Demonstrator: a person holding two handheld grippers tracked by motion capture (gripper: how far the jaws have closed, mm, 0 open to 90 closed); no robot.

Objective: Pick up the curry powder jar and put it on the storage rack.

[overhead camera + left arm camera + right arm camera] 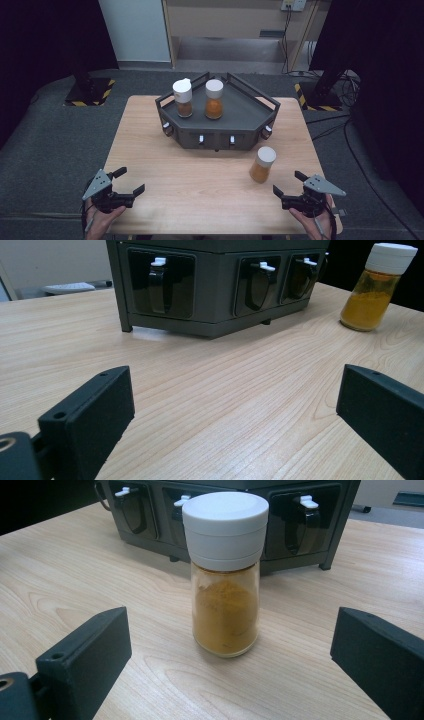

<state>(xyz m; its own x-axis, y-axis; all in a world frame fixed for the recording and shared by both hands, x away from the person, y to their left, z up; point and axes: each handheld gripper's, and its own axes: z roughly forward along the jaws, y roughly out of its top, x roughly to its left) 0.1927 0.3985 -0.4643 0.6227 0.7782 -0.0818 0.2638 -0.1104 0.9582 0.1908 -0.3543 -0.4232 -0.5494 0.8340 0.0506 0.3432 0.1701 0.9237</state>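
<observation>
A dark grey rack (240, 107) stands at the table's far middle, holding two white-capped spice jars, one brownish (183, 98) and one orange (214, 99). A third jar of yellow-orange powder (262, 164) stands upright on the table in front of the rack's right end; the right gripper view has that jar (225, 575) straight ahead, just beyond the jaws. My right gripper (291, 183) is open near the front right edge, a short way from the jar. My left gripper (129, 181) is open at the front left, empty, with the jar (377, 287) far off.
The rack's front (200, 290) carries several dark recesses with white hooks. The wooden table (200, 185) sits on grey carpet. Black stands with yellow-black striped bases (90, 92) flank the far side, and cables trail at the right.
</observation>
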